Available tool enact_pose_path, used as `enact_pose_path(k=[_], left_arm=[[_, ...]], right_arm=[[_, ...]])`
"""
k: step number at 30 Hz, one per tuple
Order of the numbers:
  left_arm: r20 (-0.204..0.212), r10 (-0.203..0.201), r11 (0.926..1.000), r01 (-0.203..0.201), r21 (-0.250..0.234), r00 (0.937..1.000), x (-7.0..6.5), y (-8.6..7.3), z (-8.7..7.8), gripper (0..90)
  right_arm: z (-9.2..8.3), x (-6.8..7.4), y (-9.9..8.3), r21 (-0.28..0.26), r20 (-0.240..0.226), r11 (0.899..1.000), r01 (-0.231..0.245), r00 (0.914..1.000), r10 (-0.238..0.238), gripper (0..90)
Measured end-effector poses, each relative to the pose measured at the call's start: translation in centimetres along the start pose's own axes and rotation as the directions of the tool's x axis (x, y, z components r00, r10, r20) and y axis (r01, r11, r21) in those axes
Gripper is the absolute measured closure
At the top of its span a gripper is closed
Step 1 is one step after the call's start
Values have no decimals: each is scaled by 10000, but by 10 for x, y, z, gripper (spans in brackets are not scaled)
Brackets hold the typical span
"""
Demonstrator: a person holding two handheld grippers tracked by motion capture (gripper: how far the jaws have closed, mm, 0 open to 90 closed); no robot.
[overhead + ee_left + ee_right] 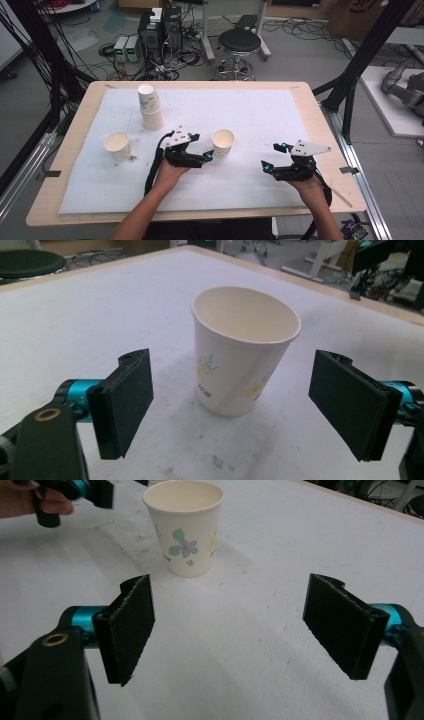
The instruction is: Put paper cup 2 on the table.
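An upright white paper cup [223, 142] with a flower print stands on the white mat near the table's middle. My left gripper [201, 146] sits just left of it, open. In the left gripper view the cup [245, 355] stands a little beyond the gripper [240, 402], and neither pad touches it. My right gripper [271, 156] rests open to the right of the cup, with nothing between its jaws [235, 625]. The same cup [187, 530] shows farther off in the right gripper view, with the left gripper [75, 490] at the top left.
A second upright cup [117, 146] stands at the left of the white mat [260, 110]. A stack of upturned cups [150, 107] stands behind it. Beyond the table's far edge are a black stool [239, 45], computer boxes and cables.
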State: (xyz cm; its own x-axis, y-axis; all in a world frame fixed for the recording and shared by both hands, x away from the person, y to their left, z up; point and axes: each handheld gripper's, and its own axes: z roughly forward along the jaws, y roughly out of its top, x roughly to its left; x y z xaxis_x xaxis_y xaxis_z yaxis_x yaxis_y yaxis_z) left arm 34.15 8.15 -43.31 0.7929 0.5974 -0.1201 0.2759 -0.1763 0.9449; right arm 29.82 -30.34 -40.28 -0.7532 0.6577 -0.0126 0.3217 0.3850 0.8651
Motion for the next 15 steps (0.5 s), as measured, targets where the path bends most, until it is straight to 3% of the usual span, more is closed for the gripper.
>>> enact_pose_path(k=[6,15], left_arm=[[-467,122,9966,-160,-811,9988,11,-2,-37,179],[-708,193,9944,-265,-1026,9973,12,-11,-66,180]], right_arm=[[1,0,-2,-91,175,9999,-81,9998,83,213],[-4,5,-3,-334,206,9994,-96,9997,103,213]])
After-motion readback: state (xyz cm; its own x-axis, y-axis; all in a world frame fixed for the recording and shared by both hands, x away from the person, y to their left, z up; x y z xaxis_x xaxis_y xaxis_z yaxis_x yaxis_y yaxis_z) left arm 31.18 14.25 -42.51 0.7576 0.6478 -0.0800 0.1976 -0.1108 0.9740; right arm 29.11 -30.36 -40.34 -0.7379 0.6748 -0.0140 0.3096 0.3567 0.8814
